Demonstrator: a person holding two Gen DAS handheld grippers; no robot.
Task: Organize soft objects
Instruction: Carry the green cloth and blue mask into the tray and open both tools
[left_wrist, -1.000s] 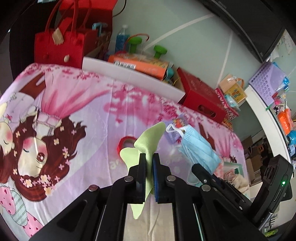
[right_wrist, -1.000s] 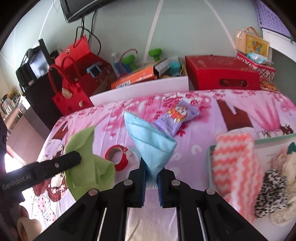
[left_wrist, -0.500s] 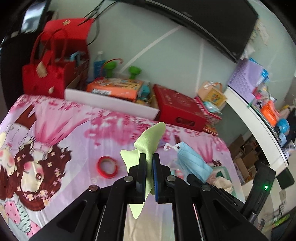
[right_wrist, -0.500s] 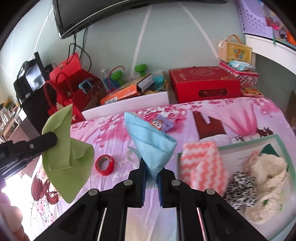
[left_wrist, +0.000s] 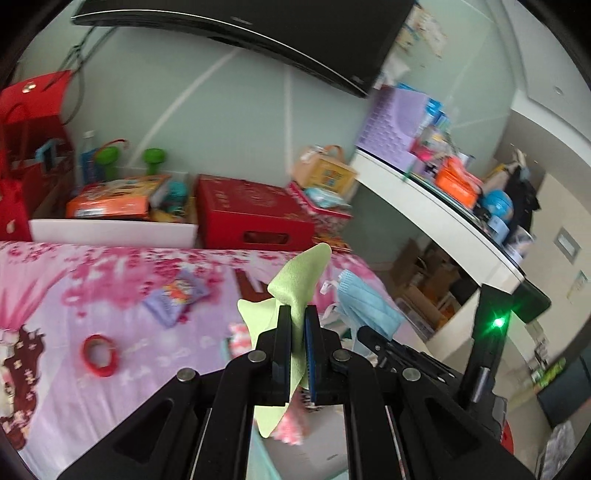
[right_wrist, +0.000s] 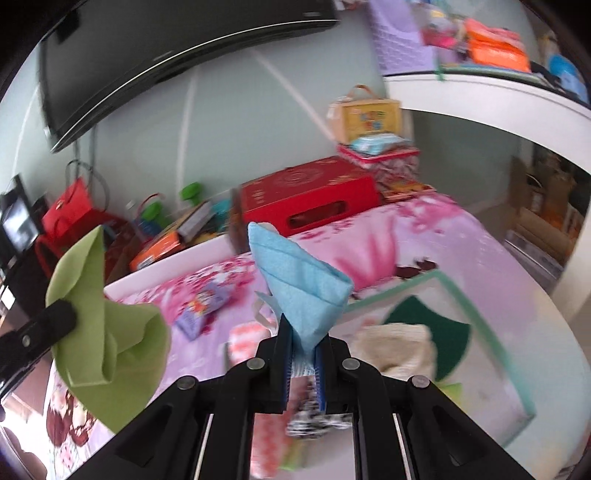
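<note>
My left gripper (left_wrist: 297, 317) is shut on a light green cloth (left_wrist: 295, 286) and holds it in the air above the pink bedspread. The cloth also shows at the left of the right wrist view (right_wrist: 107, 332). My right gripper (right_wrist: 303, 338) is shut on a blue face mask (right_wrist: 299, 284), also lifted; the mask shows right of the green cloth in the left wrist view (left_wrist: 364, 304). Below sits a white tray with a green rim (right_wrist: 484, 314) holding a cream knitted item (right_wrist: 399, 343), a pink-and-white striped cloth (right_wrist: 245, 339) and a black-and-white patterned piece (right_wrist: 314, 421).
A red tape roll (left_wrist: 99, 355) and a purple snack packet (left_wrist: 175, 297) lie on the bedspread (left_wrist: 55, 295). Behind the bed stand a red box (left_wrist: 251, 218), a white box edge (left_wrist: 110, 230) and red bags (left_wrist: 26, 155). A white shelf (left_wrist: 436, 206) runs at the right.
Both grippers have risen and swung right with their cloths. The tray now lies directly under the right gripper, and the tape roll and packet have slid to the left in view.
</note>
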